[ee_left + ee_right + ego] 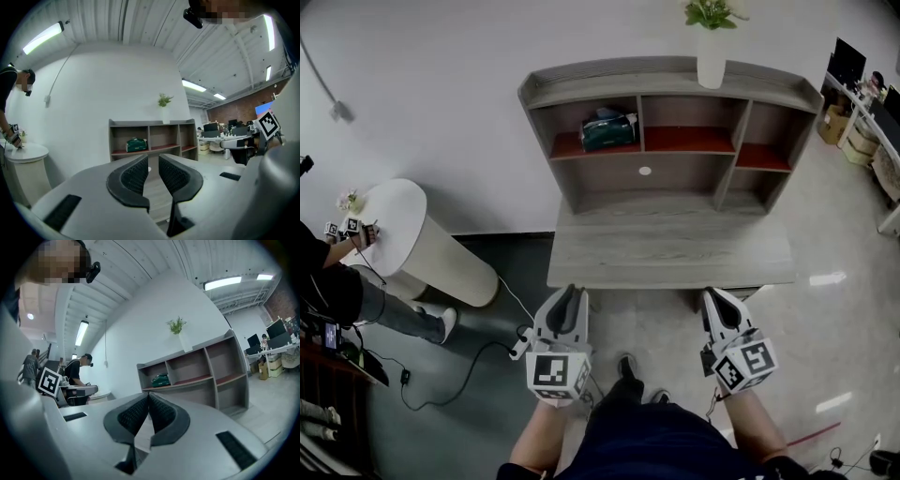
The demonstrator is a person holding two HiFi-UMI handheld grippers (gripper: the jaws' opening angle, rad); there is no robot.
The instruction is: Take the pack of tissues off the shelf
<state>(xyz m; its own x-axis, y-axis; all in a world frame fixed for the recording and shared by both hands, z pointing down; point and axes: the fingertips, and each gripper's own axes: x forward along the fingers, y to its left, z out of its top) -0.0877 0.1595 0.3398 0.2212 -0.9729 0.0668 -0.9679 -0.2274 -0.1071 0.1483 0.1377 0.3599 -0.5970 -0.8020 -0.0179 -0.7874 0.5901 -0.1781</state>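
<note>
While the dark green plastic-wrapped pack of tissues (609, 131) lay in the upper left compartment of the grey wooden shelf (670, 89), both grippers hung well short of it. The left gripper (572, 292) had its jaws a narrow slit apart with nothing between them. The right gripper (714, 296) was closed and empty, tips touching. The pack looked light, soft and crushable, its film probably slick, so a gentle hold across its middle seemed best.
</note>
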